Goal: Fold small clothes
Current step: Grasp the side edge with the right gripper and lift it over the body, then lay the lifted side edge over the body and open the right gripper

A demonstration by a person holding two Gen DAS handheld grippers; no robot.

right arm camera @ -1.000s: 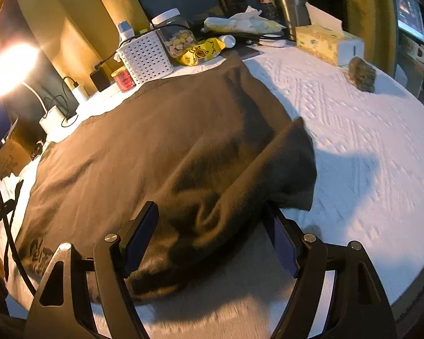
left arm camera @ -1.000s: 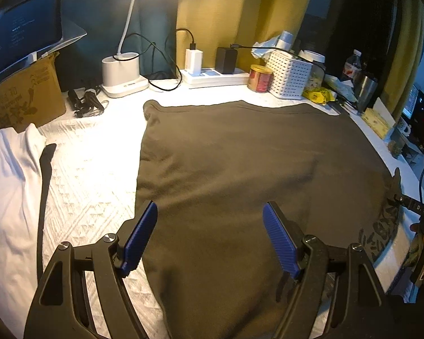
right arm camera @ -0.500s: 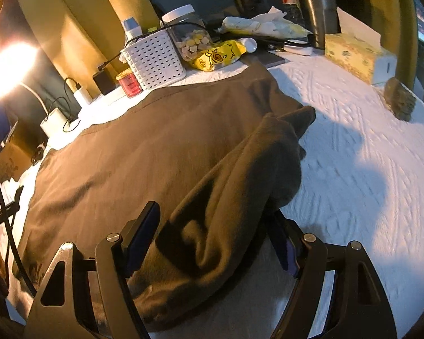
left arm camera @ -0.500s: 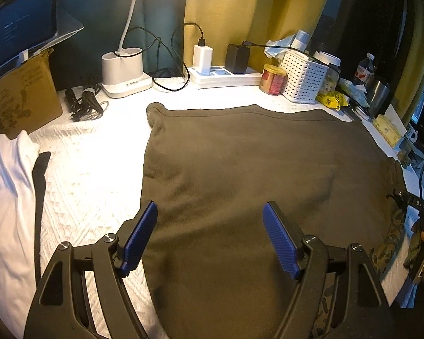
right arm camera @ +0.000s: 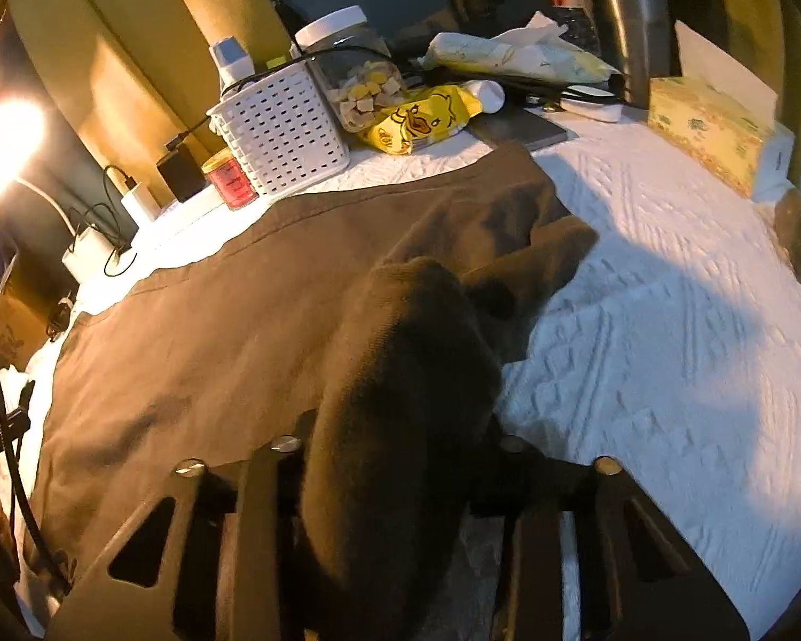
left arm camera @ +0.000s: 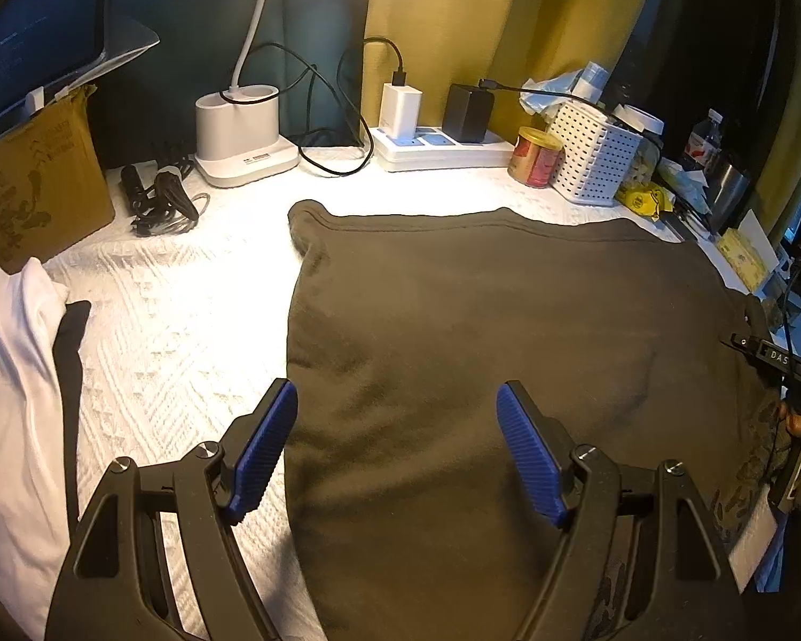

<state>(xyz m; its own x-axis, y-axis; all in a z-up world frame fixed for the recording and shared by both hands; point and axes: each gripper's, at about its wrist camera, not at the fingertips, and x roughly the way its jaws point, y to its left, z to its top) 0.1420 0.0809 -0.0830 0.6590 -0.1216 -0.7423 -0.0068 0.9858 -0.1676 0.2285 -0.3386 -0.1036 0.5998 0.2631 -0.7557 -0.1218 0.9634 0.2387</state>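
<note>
A dark olive-brown garment (left arm camera: 480, 310) lies spread flat on the white quilted cover (left arm camera: 176, 320). My left gripper (left arm camera: 395, 395) hovers open over the garment's near left edge, with its blue pads (left arm camera: 261, 443) apart and nothing pinched. In the right wrist view the garment's (right arm camera: 213, 310) right side is gathered into a raised hump. My right gripper (right arm camera: 400, 427) is closing on that hump. The cloth fills the gap between the jaws and hides the pads.
A white garment (left arm camera: 10, 374) with a black strip lies at the left, beside a cardboard box (left arm camera: 32, 181). A lamp base (left arm camera: 240, 133), power strip (left arm camera: 443, 149), red tin (left arm camera: 534, 160) and white basket (left arm camera: 593, 160) line the back. A tissue box (right arm camera: 710, 128) and steel tumbler (right arm camera: 635, 21) stand at the right.
The right jaws have come in from wide open onto the garment's right edge, which has bunched up and risen between them. The left gripper has drifted a little and stays open.
</note>
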